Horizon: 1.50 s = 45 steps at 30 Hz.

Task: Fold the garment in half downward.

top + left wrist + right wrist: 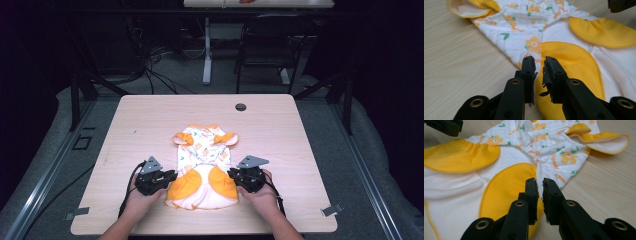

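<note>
Garment (202,167): small floral baby garment with orange panels, lying flat at the table's near centre; neck end toward twelve o'clock, wide hem toward six o'clock.
Table (150,120): pale wood top; grommet hole (240,107) at about one o'clock from the garment.
Left gripper (170,176): at nine o'clock of the hem; jaws drawn narrow, the orange edge (537,82) caught in the slit between them.
Right gripper (232,173): at three o'clock of the hem; jaws likewise narrow, pinching the orange edge (539,202).
Progress: both side edges appear gripped; no fold made yet, so lifting and folding remain, by my reading.
View differences: high view gives the whole layout and both hands; gripper views resolve the cloth between the jaws and the printed flowers.
</note>
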### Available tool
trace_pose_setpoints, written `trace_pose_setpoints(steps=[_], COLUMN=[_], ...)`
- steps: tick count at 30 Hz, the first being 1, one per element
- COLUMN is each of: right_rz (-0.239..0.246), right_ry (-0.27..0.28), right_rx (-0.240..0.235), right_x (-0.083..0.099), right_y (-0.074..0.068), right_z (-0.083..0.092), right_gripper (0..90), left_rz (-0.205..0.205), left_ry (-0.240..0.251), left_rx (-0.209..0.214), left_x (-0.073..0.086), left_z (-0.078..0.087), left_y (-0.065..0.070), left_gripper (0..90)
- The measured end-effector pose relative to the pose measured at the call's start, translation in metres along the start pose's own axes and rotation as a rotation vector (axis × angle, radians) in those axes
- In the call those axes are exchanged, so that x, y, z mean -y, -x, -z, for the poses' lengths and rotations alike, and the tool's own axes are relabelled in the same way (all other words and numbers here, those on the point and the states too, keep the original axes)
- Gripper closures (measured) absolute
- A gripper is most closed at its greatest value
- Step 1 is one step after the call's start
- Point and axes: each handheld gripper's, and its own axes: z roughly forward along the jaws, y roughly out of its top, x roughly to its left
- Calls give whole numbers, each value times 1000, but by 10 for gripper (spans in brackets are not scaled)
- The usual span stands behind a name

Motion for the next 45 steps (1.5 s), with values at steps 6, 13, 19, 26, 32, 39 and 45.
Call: trace_pose_setpoints(steps=[6, 13, 19, 26, 32, 39, 45], right_rz=[41, 77, 132, 119, 113, 163, 165], right_ry=[-44, -80, -120, -134, -158, -191, -197], right_rx=[2, -14, -18, -71, -117, -151, -191], right_x=[0, 1, 4, 5, 6, 12, 19], right_y=[-9, -15, -22, -21, -22, -36, -46], right_z=[-10, -17, -21, -19, -15, -4, 5], right_gripper=[837, 837, 839, 850, 854, 855, 854], left_rz=[-51, -64, -66, -82, -160, -168, -131], left_ry=[-45, -75, -98, -133, -179, -191, -202], left_rx=[14, 26, 44, 65, 74, 93, 140], left_x=[-1, 0, 1, 0, 0, 8, 17], left_z=[-14, -21, -23, -20, -14, -4, 9], left_y=[10, 13, 12, 14, 21, 31, 35], left_gripper=[834, 879, 893, 894, 894, 893, 893])
